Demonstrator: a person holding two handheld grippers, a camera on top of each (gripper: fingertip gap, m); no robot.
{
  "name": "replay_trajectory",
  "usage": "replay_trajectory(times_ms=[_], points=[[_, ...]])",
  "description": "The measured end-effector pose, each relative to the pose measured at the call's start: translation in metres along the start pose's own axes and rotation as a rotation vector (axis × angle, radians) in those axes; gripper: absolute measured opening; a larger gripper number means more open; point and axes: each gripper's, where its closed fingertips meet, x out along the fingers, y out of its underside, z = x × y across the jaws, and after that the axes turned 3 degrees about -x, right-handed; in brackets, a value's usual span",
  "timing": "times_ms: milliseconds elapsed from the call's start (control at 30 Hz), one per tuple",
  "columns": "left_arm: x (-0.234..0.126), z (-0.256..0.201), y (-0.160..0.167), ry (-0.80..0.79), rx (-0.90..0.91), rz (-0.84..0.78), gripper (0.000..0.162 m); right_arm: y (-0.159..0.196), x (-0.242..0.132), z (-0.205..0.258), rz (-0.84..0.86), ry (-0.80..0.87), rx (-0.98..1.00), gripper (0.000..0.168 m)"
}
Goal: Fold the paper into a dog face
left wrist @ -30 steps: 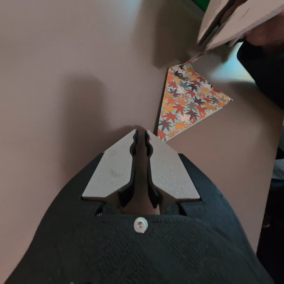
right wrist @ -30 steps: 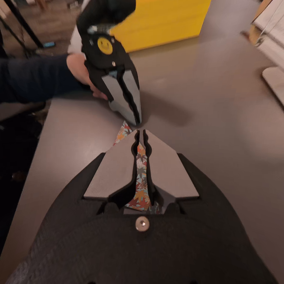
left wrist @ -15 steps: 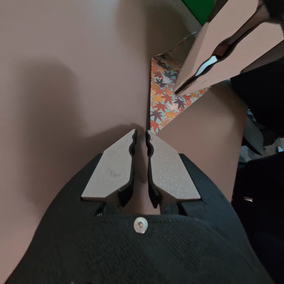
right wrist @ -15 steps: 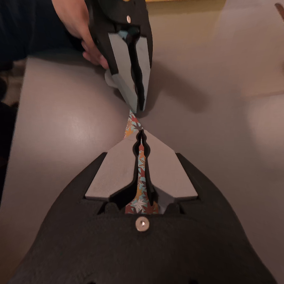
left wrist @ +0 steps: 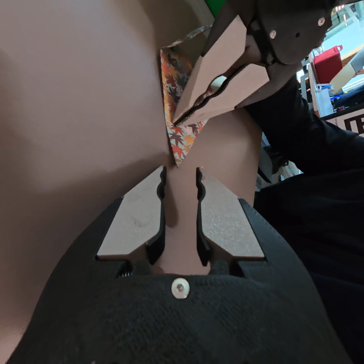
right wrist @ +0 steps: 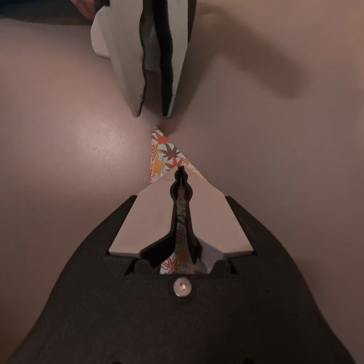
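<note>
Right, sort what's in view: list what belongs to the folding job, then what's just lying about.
Job:
- paper, leaf-patterned, folded
- right tool, shut on the paper
- left tool, open, tips just short of the paper's corner
- table

Lying about:
- red box, off the table, background
- green thing, far edge

Your two wrist cameras faced each other close above the table, sharing the paper between.

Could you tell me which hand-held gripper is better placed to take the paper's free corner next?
Probably left: the left hand-held gripper is open just short of the paper corner; the right hand-held gripper is shut on it.
</note>
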Motion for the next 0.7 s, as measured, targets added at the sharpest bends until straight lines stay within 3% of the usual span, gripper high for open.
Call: replay_trajectory(times_ms=[700], points=[[0.012, -0.003, -0.008, 0.053, -0.117, -0.033, 0.021, 0.001, 0.001, -0.008, -0.007, 0.024, 0.057, 0.000]])
